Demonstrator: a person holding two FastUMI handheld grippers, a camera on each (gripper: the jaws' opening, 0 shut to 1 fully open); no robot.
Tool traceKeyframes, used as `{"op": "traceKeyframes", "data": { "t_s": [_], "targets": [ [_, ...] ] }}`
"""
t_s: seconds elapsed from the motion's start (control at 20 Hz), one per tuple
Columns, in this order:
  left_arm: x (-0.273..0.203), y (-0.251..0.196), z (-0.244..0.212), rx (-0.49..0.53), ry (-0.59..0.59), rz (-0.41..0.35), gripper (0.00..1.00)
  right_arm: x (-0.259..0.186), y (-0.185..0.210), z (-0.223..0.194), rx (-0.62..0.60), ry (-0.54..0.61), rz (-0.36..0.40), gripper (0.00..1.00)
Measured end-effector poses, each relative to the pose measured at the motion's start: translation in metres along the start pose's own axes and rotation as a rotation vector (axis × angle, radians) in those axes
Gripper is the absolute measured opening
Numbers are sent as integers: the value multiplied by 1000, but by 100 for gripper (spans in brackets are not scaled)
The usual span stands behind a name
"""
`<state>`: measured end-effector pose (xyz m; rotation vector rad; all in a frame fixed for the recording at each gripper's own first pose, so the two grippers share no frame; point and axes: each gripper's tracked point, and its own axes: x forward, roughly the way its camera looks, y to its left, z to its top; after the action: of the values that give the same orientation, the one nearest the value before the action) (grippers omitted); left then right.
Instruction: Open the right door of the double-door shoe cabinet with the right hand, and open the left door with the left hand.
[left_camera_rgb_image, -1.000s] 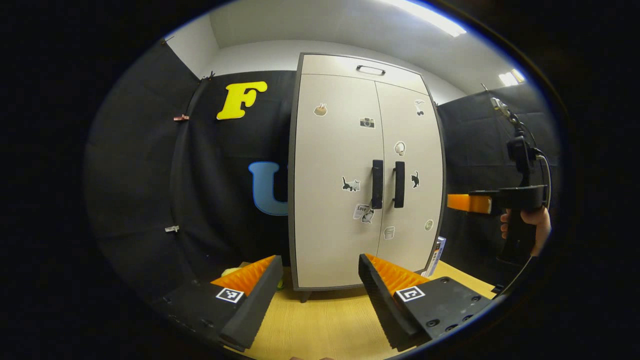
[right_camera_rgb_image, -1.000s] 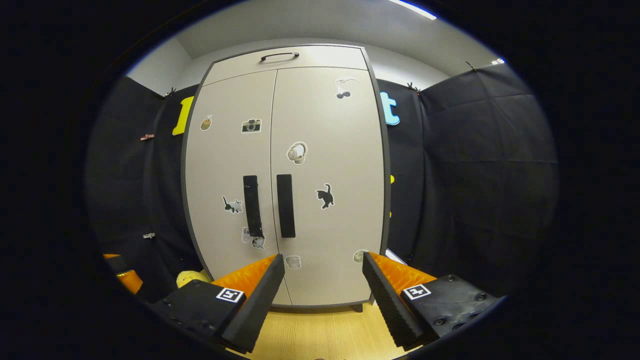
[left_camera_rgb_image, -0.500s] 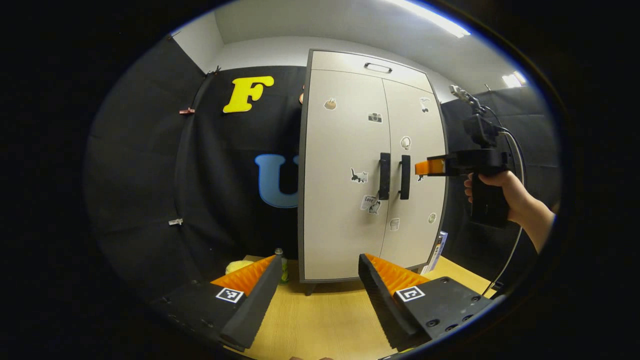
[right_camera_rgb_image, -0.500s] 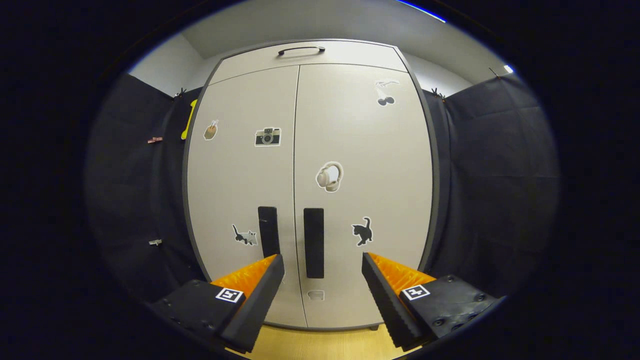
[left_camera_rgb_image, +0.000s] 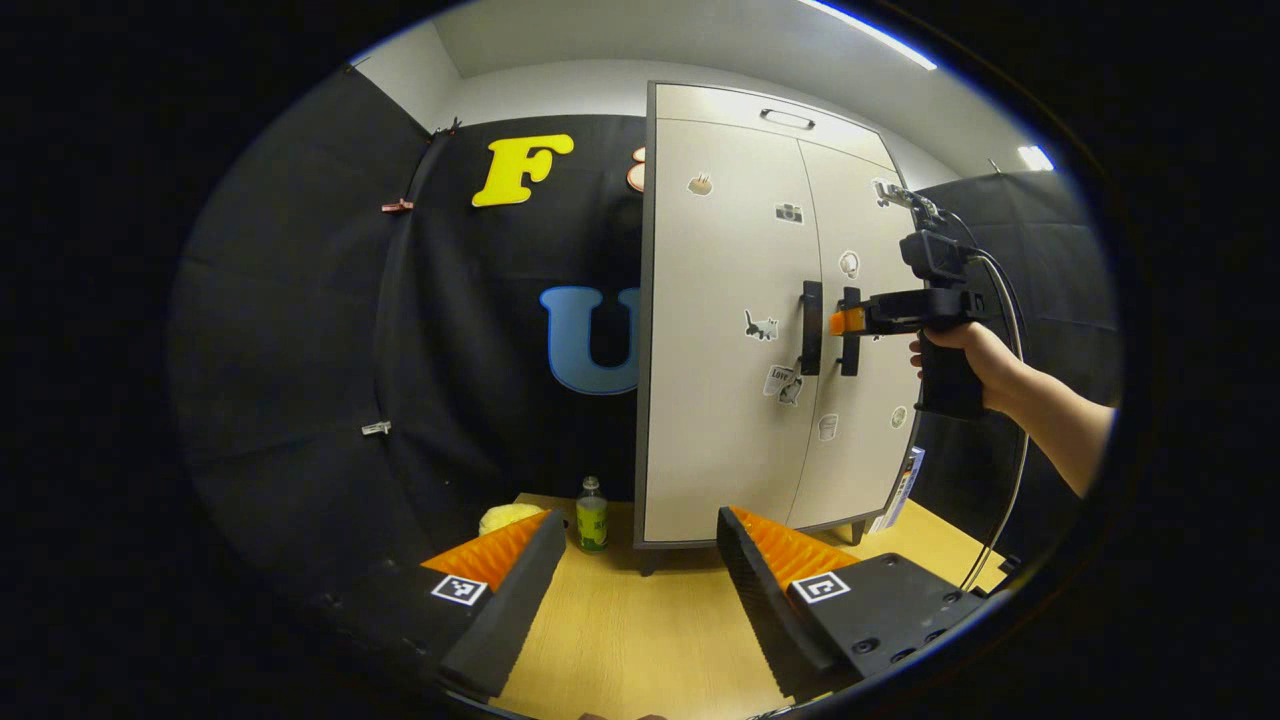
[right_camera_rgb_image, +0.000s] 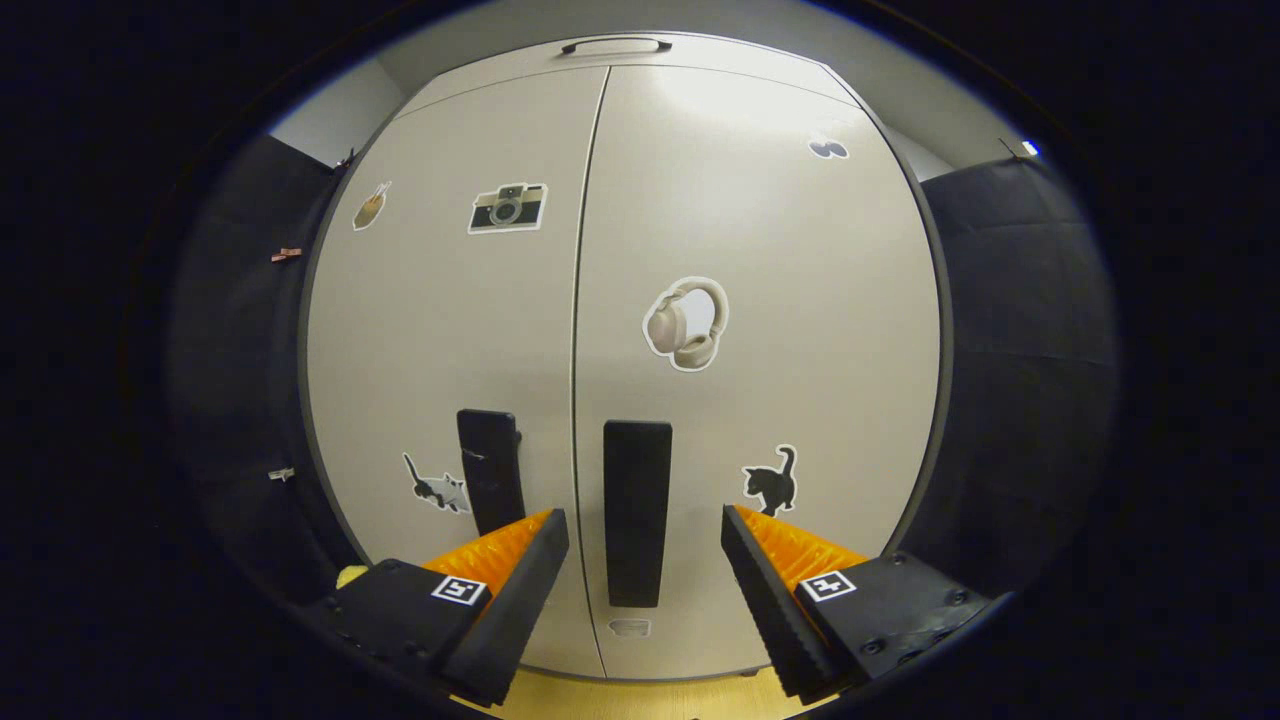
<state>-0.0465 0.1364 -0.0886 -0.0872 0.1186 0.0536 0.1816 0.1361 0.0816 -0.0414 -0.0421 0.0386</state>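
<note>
The beige shoe cabinet (left_camera_rgb_image: 740, 330) stands on the wooden table with both doors closed. In the right gripper view its right door (right_camera_rgb_image: 780, 330) fills the middle, and the black right handle (right_camera_rgb_image: 636, 520) lies between the fingers of my open right gripper (right_camera_rgb_image: 640, 530); the left handle (right_camera_rgb_image: 490, 480) is just beside. In the left gripper view, a hand (left_camera_rgb_image: 965, 350) holds the right gripper (left_camera_rgb_image: 848, 320) at the right handle (left_camera_rgb_image: 850, 330). My left gripper (left_camera_rgb_image: 635, 540) hangs open over the table, well back from the left door (left_camera_rgb_image: 720, 340) and its handle (left_camera_rgb_image: 811, 327).
A small bottle with a green label (left_camera_rgb_image: 592, 515) and a yellow soft thing (left_camera_rgb_image: 508, 517) sit on the wooden table (left_camera_rgb_image: 640, 640) to the left of the cabinet. A flat box (left_camera_rgb_image: 900, 490) leans by the cabinet's right side. Black cloth walls surround the booth.
The right gripper has closed in on the cabinet until the right handle lies between its fingers. The left gripper view has shifted, bringing the bottle into sight.
</note>
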Motion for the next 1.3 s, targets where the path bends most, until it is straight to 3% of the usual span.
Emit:
{"op": "traceKeyframes", "data": {
  "t_s": [0.1,0.3,0.35,0.4,0.45,0.55,0.65,0.7,0.85,1.3],
  "targets": [
    [1,6,0,-7,-1,10,95,10,1,-3,16,8,-6,92],
    [3,12,0,-13,-3,20,95,18,6,-16,40,63,-14,60],
    [2,13,1,-14,-7,21,95,20,5,-16,42,66,-24,46],
    [1,14,2,-15,-10,21,95,25,3,-18,52,72,-35,46],
    [-1,15,1,-16,-13,21,95,22,2,-19,70,78,-32,37],
    [-3,16,0,-20,-13,19,95,20,3,-18,82,81,-29,37],
    [-6,17,-2,-26,-9,19,95,19,2,-18,72,80,-31,29],
    [-7,17,-4,-31,-6,16,95,20,2,-19,76,84,-33,30],
    [-8,12,-4,-46,-6,-3,96,17,3,-20,73,93,-28,21],
    [2,-36,18,32,-37,-38,96,-10,-6,-14,102,60,49,21]
  ]
}}
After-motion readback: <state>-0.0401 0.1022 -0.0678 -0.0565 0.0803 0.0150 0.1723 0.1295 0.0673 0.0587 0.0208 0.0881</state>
